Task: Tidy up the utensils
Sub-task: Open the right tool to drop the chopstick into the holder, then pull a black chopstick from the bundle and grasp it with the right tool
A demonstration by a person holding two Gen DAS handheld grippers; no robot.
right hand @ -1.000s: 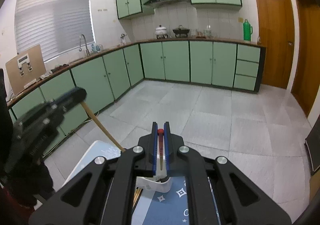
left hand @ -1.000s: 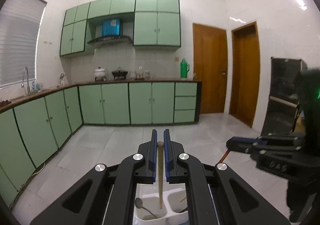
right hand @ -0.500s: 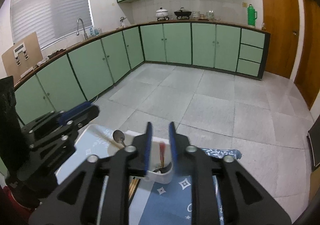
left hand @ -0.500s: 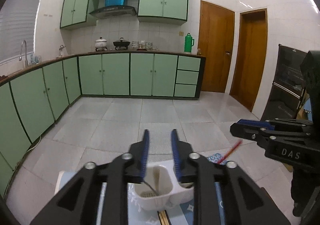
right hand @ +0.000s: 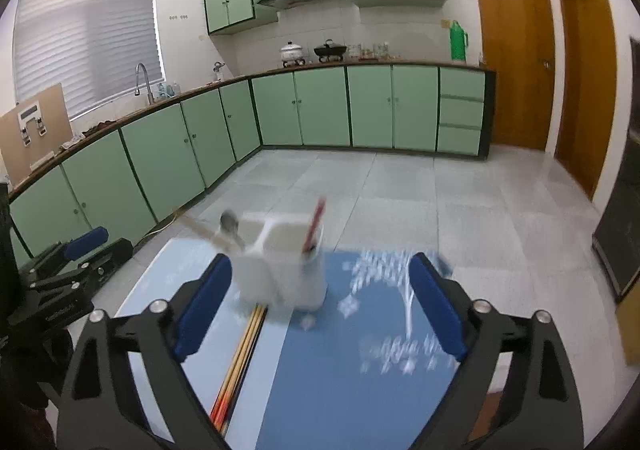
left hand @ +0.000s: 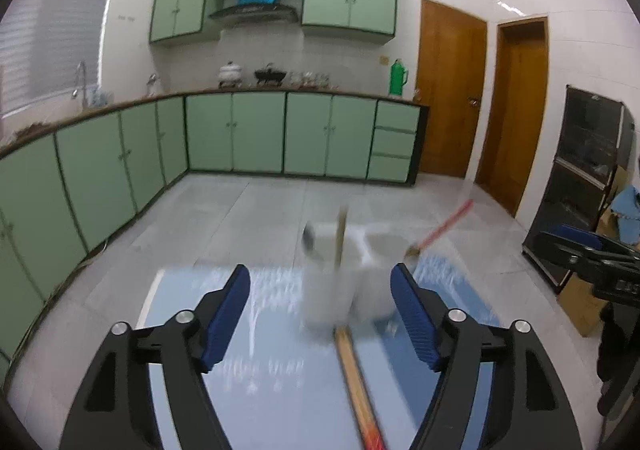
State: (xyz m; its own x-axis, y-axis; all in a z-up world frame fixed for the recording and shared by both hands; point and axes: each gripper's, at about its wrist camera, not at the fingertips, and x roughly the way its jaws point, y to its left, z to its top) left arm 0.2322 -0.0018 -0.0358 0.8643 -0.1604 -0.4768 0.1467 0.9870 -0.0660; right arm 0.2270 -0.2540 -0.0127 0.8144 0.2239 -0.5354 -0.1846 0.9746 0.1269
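Both grippers have just sprung their jaws wide, nothing between them now. The left gripper and right gripper both angle down toward the white two-slot holder sitting on the blue mat. A wooden chopstick and a spoon stand in one slot, a red-tipped chopstick in the other. More chopsticks lie flat on the mat, touching the holder's base. They look light, stiff and slippery, so I'd pinch one mid-shaft, across the thin side.
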